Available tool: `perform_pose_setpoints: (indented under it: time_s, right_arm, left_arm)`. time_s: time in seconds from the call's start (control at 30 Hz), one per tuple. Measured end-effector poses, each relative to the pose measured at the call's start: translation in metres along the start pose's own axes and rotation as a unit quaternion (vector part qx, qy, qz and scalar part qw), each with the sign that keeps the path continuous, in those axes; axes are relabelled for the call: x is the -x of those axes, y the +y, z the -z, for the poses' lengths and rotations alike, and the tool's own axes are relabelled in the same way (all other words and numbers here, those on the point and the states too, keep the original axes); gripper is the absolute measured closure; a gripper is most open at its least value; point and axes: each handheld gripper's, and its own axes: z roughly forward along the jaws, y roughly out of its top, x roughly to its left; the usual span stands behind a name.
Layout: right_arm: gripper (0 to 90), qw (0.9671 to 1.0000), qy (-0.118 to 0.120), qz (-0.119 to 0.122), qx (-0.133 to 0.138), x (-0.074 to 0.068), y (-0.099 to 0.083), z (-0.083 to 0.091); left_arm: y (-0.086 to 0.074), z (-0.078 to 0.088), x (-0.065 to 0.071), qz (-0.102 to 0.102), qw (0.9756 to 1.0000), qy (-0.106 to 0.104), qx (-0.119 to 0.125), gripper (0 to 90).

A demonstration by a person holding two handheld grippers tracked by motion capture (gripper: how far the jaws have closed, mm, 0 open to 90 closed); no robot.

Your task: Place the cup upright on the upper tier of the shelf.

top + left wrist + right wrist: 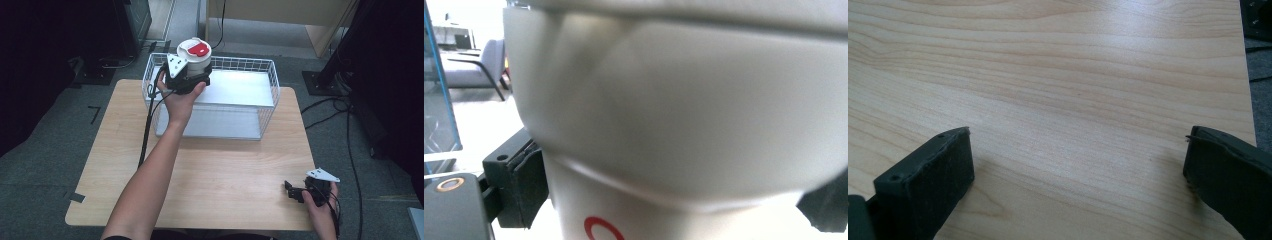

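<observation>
Pale wood-grain laminate covers the table [210, 170], a rounded-corner slab standing on grey carpet with dark equipment and cables around it. At its far side sits a white wire basket [270, 80] with a smooth, flat, pale bottom that glares under the light.

The left gripper [196, 75] is raised at the basket's near-left corner, clenched around a white cylindrical container [196, 56]. From above, the container's round lid carries a red patch; its lower body is hidden behind the gripper and the left hand [179, 100]. In the left gripper view the container [684, 110] looms just ahead of the camera, a smooth matte wall with a wider band overhanging a narrower section, blurred by closeness. A partial red ring mark is cut off at the bottom edge. 1 black textured pad [526, 185] presses its left flank; the opposite jaw is only a dark corner at the right edge.

The right gripper [295, 191] rests low near the table's near-right corner, held in the right hand [320, 202]. Its 2 black jaws stand wide apart over bare wood, grasping nothing, the fingers [930, 185] showing rough rubbery faces.
</observation>
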Motion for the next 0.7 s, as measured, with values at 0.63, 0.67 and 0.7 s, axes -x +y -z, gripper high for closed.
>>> perform_pose_setpoints:
  time_s: [0.63,0.67,0.7]
  right_arm:
    - [0.0,1.0000,0.002,0.002,-0.001,-0.0002,-0.0002,0.0003]
    - [0.0,1.0000,0.001,0.002,0.000,-0.0003,-0.0002,0.0002]
    - [0.0,1.0000,0.001,0.003,0.000,-0.0003,-0.0002,0.0002]
  left_arm:
    - [0.0037,0.0023,-0.0055,-0.011,0.9997,-0.008,-0.021,3.1]
    - [0.0037,0.0027,-0.0056,-0.012,0.9996,-0.006,-0.023,3.1]
    - [0.0035,0.0031,-0.0057,-0.013,0.9996,-0.004,-0.025,2.7]
